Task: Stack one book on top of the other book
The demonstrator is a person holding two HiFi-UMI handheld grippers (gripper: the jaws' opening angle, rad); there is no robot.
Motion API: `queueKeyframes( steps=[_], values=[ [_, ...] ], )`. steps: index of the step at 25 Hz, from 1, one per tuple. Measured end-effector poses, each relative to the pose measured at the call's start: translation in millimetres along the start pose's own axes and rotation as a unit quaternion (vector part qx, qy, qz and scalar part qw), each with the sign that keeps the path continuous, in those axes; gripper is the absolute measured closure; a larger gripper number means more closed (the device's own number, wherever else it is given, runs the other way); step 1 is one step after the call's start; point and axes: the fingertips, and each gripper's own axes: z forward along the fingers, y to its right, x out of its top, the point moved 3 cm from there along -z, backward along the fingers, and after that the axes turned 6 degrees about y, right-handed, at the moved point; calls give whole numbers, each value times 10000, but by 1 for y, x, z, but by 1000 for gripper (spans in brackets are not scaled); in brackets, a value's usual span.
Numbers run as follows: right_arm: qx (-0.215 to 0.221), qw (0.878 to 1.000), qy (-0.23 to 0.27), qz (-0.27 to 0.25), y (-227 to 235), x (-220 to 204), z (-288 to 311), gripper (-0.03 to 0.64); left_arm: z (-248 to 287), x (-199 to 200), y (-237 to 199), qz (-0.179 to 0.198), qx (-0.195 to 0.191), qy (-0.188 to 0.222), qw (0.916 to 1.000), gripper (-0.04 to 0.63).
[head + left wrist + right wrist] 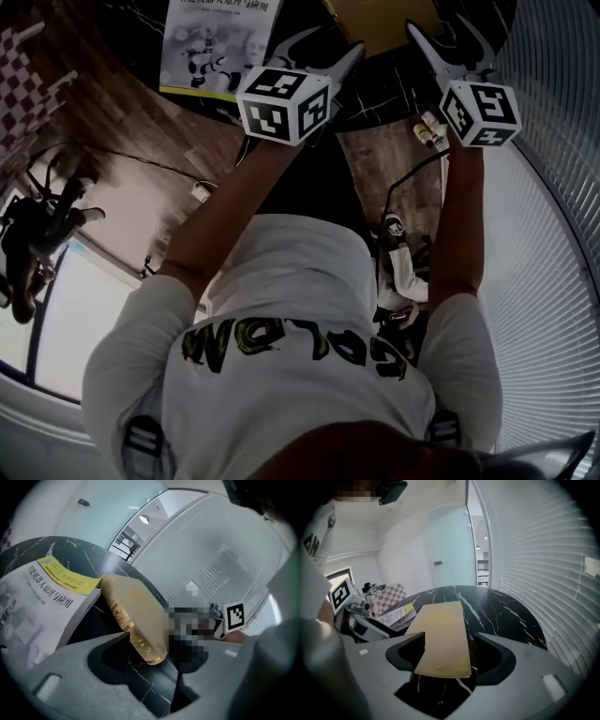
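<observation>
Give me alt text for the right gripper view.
A tan book lies flat on the black marble table, its near end between the right gripper's open jaws. A white paperback and the left gripper sit at left; window blinds fill the right.

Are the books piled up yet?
Not yet. Nothing is stacked: the tan book lies flat on the table, beside the white book, not on it. Right now the left gripper and right gripper are open at the tan book's near end, gripping nothing. Probably left: grip it, lift it, lay it on the white book.
</observation>
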Motion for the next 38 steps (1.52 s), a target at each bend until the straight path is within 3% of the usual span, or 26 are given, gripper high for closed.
queueKeyframes(
  steps=[5,11,15,18,30,38],
  values=[
    [185,9995,-144,187,12,-12,15,235,14,-5,-5,-199,-53,17,9998,331],
    [467,9977,-217,441,14,-21,29,215,23,-5,-5,-254,-24,-111,9996,325],
    [781,9940,-118,761,7,-24,31,304,26,-8,-10,-1,55,-186,9998,345],
    [814,9931,-59,840,6,-25,31,305,27,-8,-10,23,53,-206,9998,348],
    [347,9926,182,1149,3,-18,3,333,17,-2,6,320,-67,-307,9990,363],
    [38,9914,556,1187,-6,9,-34,341,-1,25,32,576,-223,-104,9980,362]
  ],
)
